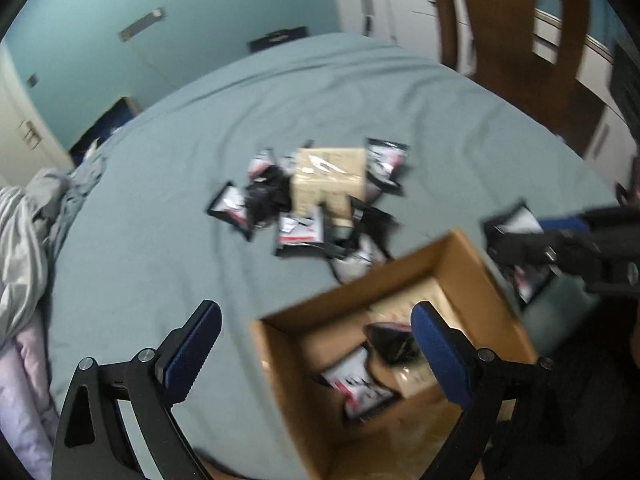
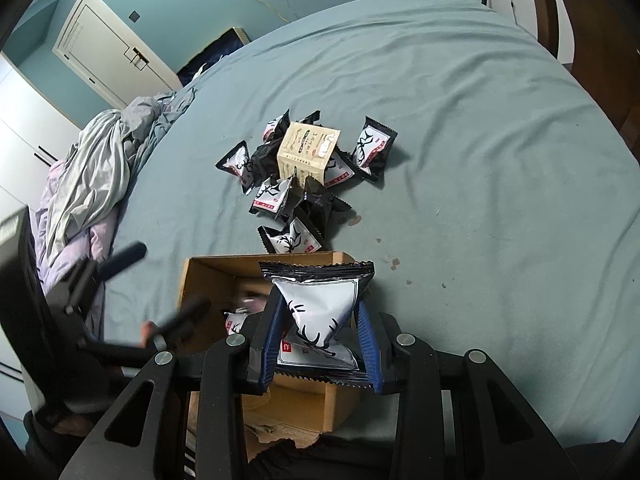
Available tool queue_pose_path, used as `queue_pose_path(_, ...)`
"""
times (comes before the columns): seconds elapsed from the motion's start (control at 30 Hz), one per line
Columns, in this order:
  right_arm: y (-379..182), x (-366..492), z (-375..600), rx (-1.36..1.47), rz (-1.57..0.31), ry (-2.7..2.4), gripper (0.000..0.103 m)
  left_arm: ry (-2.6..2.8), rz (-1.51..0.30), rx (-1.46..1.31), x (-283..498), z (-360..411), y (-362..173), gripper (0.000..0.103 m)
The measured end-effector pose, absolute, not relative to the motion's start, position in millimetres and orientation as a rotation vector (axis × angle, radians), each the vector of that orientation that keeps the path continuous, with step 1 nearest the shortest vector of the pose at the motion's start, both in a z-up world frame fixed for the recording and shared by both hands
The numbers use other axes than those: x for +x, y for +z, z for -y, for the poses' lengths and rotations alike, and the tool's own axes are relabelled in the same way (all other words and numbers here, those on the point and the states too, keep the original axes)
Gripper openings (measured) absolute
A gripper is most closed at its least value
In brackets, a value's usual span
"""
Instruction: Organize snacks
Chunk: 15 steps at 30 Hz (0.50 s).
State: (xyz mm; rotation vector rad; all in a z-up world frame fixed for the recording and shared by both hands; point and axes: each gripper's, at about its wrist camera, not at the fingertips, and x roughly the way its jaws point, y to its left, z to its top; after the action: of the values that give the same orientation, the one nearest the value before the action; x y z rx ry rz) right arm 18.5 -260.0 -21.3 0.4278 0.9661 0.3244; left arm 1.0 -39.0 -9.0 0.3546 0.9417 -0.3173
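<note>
A black-and-white snack packet with an antler print (image 2: 320, 312) is pinched between the jaws of the right gripper (image 2: 320, 320), held over the right rim of an open cardboard box (image 2: 208, 280) that sits at the near edge of the bed (image 2: 480, 140). Inside the box lie at least two more packets (image 1: 356, 384), one white-faced, one showing its dark side, on a pale carton.

Farther toward the middle of the bed, a loose heap of the same packets (image 2: 276, 196) surrounds a small cream-coloured carton (image 2: 306, 152) standing upright among them; one packet (image 2: 292, 240) lies just beyond the box's far wall.

The left gripper (image 1: 316, 344) hangs over the box's near-left corner with its jaws spread wide and nothing between them.

A crumpled grey and lilac duvet (image 2: 92, 168) is bunched at the bed's left edge.
</note>
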Motion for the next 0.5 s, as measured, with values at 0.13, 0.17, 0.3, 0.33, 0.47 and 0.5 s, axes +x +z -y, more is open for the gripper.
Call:
queue_pose_path(0.13,-21,19,253,0.39,-0.975,0.349,0.033,-0.257,-0.977,0.274,13,20,-10,0.097)
queue_pose_path(0.17,-21,18,251,0.377,-0.979,0.358,0.033,-0.241,-0.981,0.268,15,17,-11,0.097)
queue_pose_path(0.3,-18,16,238,0.31,-0.988,0.393,0.033,-0.199,-0.993,0.248,20,8,-13,0.097)
queue_pose_path(0.33,-17,15,235,0.293,-0.985,0.397,0.033,-0.196,-0.995,0.247,20,8,-13,0.097)
queue_pose_path(0.47,-17,14,225,0.247,-0.992,0.435,0.034,-0.186,-0.994,0.262,21,9,-16,0.097)
queue_pose_path(0.5,-17,14,223,0.241,-0.995,0.445,0.034,-0.187,-0.995,0.265,21,10,-16,0.097)
